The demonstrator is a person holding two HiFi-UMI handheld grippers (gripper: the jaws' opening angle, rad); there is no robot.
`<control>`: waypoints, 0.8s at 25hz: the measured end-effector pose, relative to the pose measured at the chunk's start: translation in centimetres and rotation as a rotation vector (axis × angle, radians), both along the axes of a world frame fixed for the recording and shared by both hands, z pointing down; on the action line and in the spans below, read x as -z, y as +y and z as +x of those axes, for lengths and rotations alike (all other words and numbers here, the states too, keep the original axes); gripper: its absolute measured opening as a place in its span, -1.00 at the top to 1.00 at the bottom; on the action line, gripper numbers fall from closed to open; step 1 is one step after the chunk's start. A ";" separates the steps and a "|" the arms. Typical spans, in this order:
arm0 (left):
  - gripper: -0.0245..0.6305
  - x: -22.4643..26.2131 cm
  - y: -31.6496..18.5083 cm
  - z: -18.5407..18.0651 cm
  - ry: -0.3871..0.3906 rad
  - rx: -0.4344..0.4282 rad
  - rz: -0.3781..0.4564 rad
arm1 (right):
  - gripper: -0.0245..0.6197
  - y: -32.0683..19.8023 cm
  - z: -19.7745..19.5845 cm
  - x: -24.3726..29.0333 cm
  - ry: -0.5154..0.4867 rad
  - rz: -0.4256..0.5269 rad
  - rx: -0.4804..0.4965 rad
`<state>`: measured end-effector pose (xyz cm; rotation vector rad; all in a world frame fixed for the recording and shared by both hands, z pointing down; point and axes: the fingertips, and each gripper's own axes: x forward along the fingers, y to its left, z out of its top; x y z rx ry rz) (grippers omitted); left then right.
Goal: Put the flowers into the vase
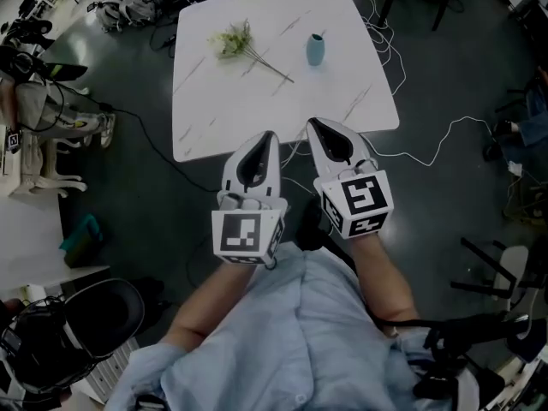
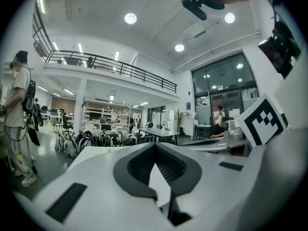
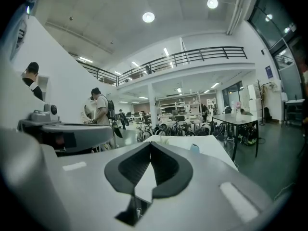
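Observation:
A white marble-patterned table [image 1: 205, 118] stands ahead of me. On it lies a bunch of pale flowers [image 1: 234, 41] with long stems pointing right, and a small blue vase [image 1: 316, 50] stands upright to their right. My left gripper [image 1: 271, 135] and right gripper [image 1: 312, 123] are side by side just short of the table's near edge, both shut with nothing in them. In the right gripper view the vase [image 3: 194, 148] shows small beyond the shut jaw tips of the right gripper [image 3: 150, 144]. The left gripper [image 2: 155, 146] has its jaw tips together.
Cables [image 1: 428, 152] trail over the dark floor round the table. A black chair [image 1: 103, 315] is at the lower left and bags and chairs [image 1: 128, 7] lie beyond the table's far left corner. People stand in the hall, one at the left [image 2: 19, 114], another near bicycles [image 3: 101, 112].

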<state>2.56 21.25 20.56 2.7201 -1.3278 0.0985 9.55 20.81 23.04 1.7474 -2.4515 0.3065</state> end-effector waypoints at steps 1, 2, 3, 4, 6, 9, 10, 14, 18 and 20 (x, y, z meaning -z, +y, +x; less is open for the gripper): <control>0.91 0.3 -0.7 0.5 0.003 0.014 0.004 | 0.91 -0.8 0.3 0.1 0.000 0.000 0.020; 0.91 0.5 -1.4 0.9 0.006 0.026 0.007 | 0.91 -1.6 0.6 0.2 0.000 -0.001 0.035; 0.91 0.8 -1.9 1.3 0.008 0.035 0.010 | 0.91 -2.2 1.0 0.2 0.000 -0.004 0.045; 0.91 1.1 -2.4 1.7 0.009 0.040 0.013 | 0.91 -2.7 1.3 0.2 -0.001 -0.007 0.051; 0.91 1.5 -3.3 1.9 0.008 0.054 0.018 | 0.91 -3.8 1.7 0.2 -0.004 -0.011 0.063; 0.91 1.6 -5.1 1.5 0.010 0.097 0.024 | 0.91 -5.9 1.5 0.2 -0.001 -0.011 0.100; 0.91 1.6 -5.7 1.5 0.011 0.109 0.024 | 0.91 -6.6 1.5 0.1 0.001 -0.013 0.109; 0.91 1.0 -8.4 0.6 0.017 0.136 0.019 | 0.90 -9.4 0.6 -0.6 0.021 -0.025 0.137; 0.91 0.2 -12.6 -1.0 0.027 0.152 -0.013 | 0.88 -13.4 -1.2 -1.5 0.054 -0.056 0.157; 0.91 -0.4 -14.5 -1.5 0.037 0.151 -0.025 | 0.87 -15.4 -1.9 -2.5 0.065 -0.086 0.166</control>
